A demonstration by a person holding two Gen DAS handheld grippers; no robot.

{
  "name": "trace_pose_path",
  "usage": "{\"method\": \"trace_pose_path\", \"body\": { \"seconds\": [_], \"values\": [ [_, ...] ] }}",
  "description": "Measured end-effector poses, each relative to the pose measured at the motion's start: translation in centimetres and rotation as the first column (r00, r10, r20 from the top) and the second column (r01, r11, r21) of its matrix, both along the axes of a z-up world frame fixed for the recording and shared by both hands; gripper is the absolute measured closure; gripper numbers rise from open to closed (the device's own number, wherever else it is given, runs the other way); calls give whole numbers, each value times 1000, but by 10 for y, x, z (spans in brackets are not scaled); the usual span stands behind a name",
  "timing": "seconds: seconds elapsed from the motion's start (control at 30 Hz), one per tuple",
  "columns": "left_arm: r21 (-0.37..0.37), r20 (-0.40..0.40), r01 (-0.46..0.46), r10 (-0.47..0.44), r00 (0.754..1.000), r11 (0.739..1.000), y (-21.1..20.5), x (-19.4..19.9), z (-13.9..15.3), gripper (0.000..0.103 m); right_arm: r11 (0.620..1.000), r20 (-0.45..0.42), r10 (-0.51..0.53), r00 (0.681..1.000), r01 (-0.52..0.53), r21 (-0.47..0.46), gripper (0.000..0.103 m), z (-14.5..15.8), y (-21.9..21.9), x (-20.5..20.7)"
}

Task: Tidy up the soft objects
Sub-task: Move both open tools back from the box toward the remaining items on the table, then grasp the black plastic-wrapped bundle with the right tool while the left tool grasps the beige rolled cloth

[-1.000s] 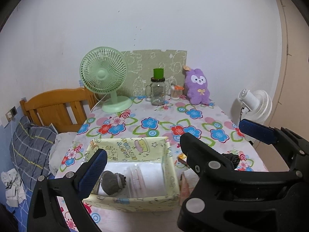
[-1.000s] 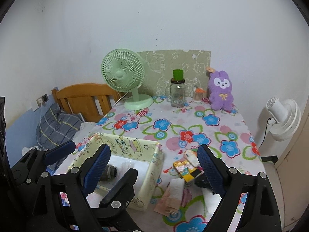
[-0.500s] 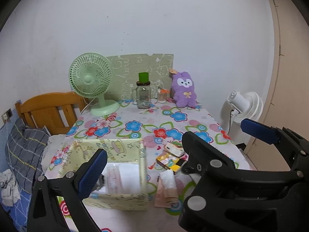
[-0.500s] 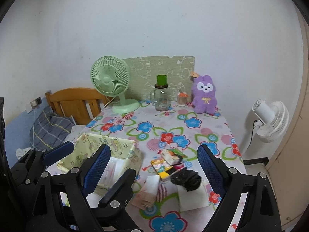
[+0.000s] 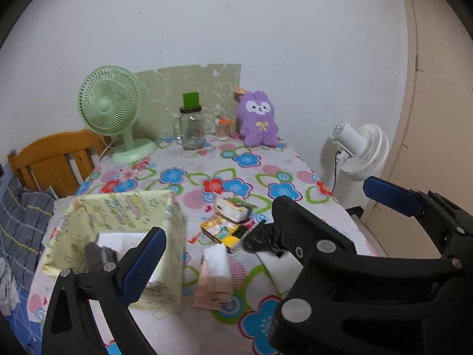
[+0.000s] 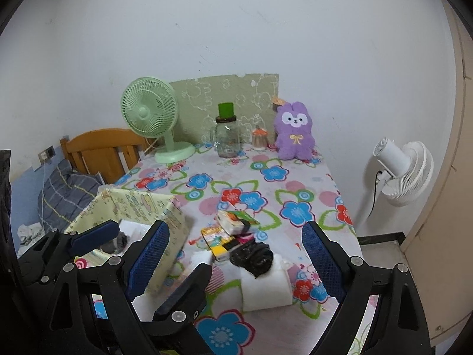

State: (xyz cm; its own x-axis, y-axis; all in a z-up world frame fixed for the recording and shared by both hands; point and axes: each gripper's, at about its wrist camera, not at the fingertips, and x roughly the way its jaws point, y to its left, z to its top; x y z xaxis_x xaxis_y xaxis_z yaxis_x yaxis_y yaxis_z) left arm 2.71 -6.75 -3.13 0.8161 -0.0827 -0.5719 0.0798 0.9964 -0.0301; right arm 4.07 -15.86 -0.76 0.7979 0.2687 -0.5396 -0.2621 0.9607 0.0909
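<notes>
Boxes come first on the left: a yellow box (image 5: pixel 118 236) sat on the flowery table (image 5: pixel 207 162), and a gray sock (image 5: pixel 96 253) and something white lay inside it. So I think part of the tidying was done.

Next to the box lay a pink cloth (image 5: pixel 212 284), folded flat. A little past it were some bright packs (image 6: pixel 224 230). Then came a black sock (image 6: pixel 251 256), rolled in a ball, on top of a white cloth (image 6: pixel 266 287). These soft things were not in the box, so I think they were left to do.

The left gripper (image 5: pixel 263 230) hung over the table with its fingers wide and nothing in them. The right gripper (image 6: pixel 236 266) was wide too, and empty, with the black sock showing between its fingers but not touching them.

The right camera showed the black sock and white cloth all clear. In the left camera the right gripper hid most of them. The left camera showed the gray sock and pink cloth better.

Far at the back sat a purple bunny (image 6: pixel 294 131), also soft, well apart from the box.
</notes>
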Motion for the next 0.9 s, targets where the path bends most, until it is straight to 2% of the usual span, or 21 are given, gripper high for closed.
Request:
{"method": "trace_pose_path", "body": {
  "seconds": [0.5,0.9],
  "values": [
    [16,-94,54,-52,994,998,-33,20,-47,5,1000,-80,-10,997,10,-2,10,-52,-29,20],
    [12,-184,2,0,983,1000,-30,42,-81,8,1000,-159,-4,987,1,-21,15,-88,-27,45]
  ]
}}
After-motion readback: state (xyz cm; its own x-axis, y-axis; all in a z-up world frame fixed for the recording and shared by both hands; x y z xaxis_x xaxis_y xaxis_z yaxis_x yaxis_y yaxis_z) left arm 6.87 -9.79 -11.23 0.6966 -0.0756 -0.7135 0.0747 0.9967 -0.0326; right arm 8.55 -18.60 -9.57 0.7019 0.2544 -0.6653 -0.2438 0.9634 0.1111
